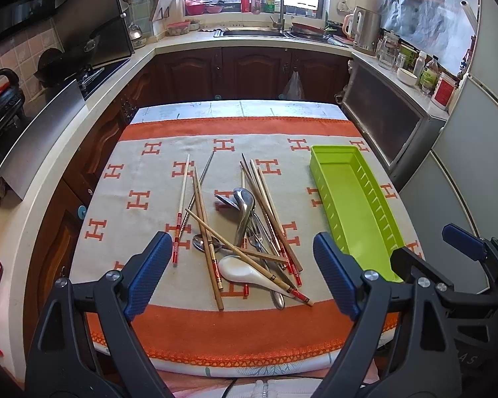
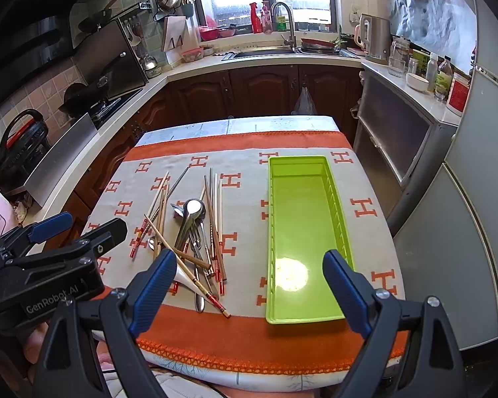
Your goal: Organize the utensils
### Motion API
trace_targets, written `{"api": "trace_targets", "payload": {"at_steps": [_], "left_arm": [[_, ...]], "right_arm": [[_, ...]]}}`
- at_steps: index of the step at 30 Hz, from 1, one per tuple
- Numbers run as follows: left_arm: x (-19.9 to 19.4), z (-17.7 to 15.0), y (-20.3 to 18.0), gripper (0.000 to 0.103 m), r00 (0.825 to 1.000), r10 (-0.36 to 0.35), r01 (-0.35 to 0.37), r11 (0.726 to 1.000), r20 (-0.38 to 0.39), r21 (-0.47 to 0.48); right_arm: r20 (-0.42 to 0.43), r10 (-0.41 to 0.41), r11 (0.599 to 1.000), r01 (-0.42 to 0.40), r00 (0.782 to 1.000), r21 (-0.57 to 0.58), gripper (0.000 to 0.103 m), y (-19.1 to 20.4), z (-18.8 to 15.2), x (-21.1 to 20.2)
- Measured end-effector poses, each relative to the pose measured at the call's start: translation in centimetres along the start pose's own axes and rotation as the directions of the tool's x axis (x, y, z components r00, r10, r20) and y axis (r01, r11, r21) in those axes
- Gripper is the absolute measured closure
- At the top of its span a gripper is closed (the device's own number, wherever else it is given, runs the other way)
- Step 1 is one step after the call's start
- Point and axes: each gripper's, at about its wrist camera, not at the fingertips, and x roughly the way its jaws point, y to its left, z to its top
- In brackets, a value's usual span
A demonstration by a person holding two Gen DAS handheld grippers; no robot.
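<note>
A: Nothing sorted so far. The green tray (image 2: 303, 232) sits empty on the right of the worktop (image 1: 169, 328).

B: And the whole pile is left of it: chopsticks (image 1: 201, 229), metal spoons (image 1: 244, 210) and a white ceramic spoon (image 1: 249, 272), all crossed over each other.

A: The left gripper (image 1: 239, 272) hovers wide open above the pile, holding nothing.

B: The right gripper (image 2: 249, 290) is also spread and empty, near the tray's front end. I'd say all of it remains.

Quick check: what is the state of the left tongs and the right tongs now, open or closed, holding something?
Left tongs: open, holding nothing, above the pile of chopsticks and spoons.
Right tongs: open, holding nothing, near the green plastic tray.
</note>
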Motion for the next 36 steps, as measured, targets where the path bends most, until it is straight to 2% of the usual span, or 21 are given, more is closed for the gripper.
{"api": "trace_targets", "payload": {"at_steps": [36], "left_arm": [[0.03, -0.06, 0.16, 0.018, 1.000, 0.007, -0.007, 1.000, -0.001, 0.004]], "right_arm": [[-0.002, -0.001, 1.000, 0.001, 1.000, 0.000, 0.013, -0.02, -0.10, -0.17]]}}
